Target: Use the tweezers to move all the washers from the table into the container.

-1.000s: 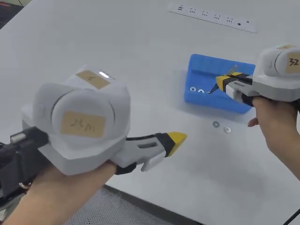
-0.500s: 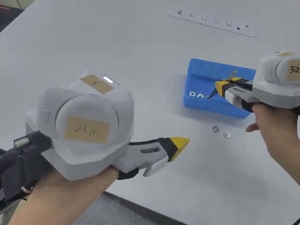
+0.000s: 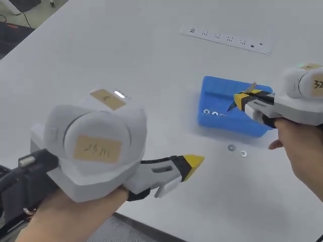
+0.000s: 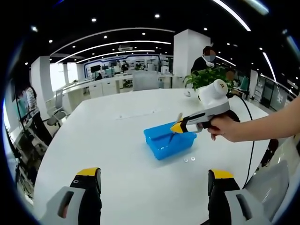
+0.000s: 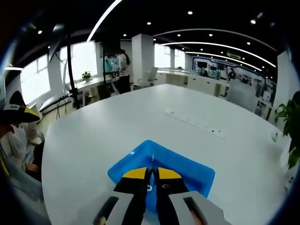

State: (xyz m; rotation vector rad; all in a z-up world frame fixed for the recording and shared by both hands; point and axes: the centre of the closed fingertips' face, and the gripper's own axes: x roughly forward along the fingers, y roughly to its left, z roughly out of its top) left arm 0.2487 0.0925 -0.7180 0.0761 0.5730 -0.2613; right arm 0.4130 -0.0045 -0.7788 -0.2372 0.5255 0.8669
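Drop-off pose over the bin, with work left outside it

On the white table (image 3: pixel 151 60), the left gripper (image 4: pixel 152 176) idles at 7 o'clock, jaws wide and empty, clear of the work. The right gripper (image 3: pixel 240 100), at 3 o'clock, pinches narrowly on the tweezers (image 5: pixel 153 163) and angles their tips into the blue container (image 3: pixel 218 86), probably to release beside the washers (image 3: pixel 210 113) already inside. Two loose washers (image 3: pixel 237 150) lie just off the container's 6 o'clock edge.

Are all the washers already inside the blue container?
No, two washers lie on the table just outside the blue container.

Open-plan office: desks (image 4: pixel 108 86), ceiling lights (image 4: pixel 157 15)
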